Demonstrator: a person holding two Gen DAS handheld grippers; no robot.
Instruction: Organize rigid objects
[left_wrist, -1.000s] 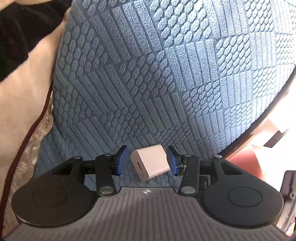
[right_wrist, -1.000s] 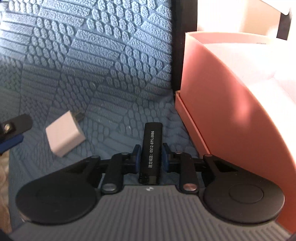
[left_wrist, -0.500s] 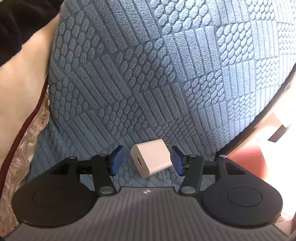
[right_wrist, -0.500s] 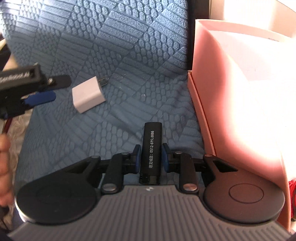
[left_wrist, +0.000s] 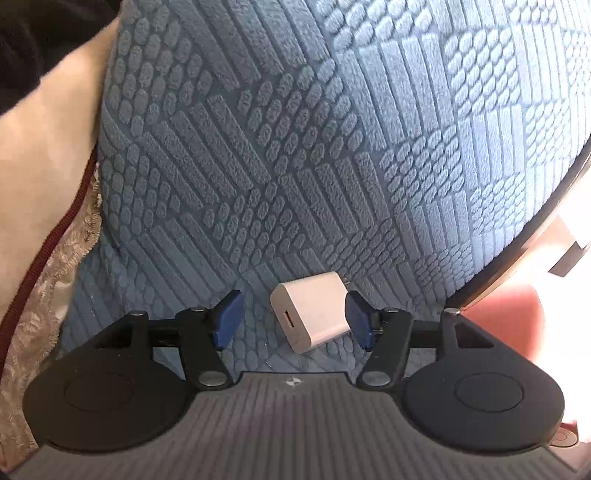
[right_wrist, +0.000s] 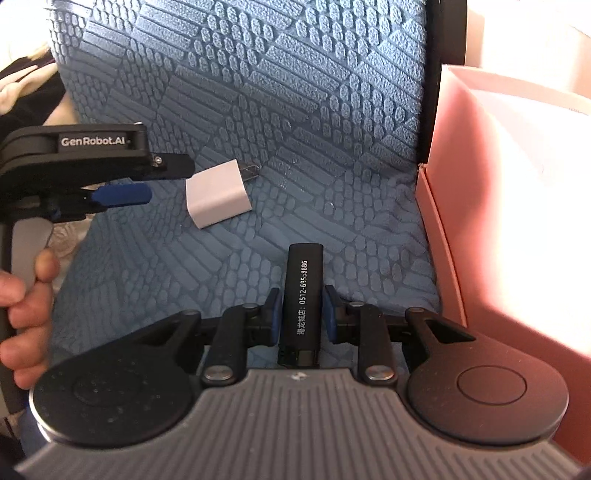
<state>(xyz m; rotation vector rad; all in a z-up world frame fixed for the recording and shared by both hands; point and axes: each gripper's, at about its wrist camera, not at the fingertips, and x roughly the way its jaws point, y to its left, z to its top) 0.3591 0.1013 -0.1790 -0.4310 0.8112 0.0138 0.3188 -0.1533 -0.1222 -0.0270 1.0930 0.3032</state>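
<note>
- Blue-padded left tongs (left_wrist: 291, 319) stand wide apart, their jaws having just been opening; the white charger (left_wrist: 314, 312) lies between them on the cushion, its far corner at or just beside one pad while the other pad stands clear, so nothing is gripped.
- Right tongs (right_wrist: 300, 314) are closed narrowly on a black lighter (right_wrist: 301, 299), which points forward out of the jaws.
- Judged from this, the left side is setting up a grasp on the charger. To do it well, centre the block between the pads first, so both flat sides meet pad faces, not a corner.
- Its prongs point away from the tongs, so closing across the smooth body should be safe.
- The blue cushion (left_wrist: 332, 147) is soft and textured; pressing down could tip the charger, so come in low and level.
- A pink box (right_wrist: 509, 221) stands open just beside the cushion and looks the likely place for both things; the lighter seems ready to go there.
</note>
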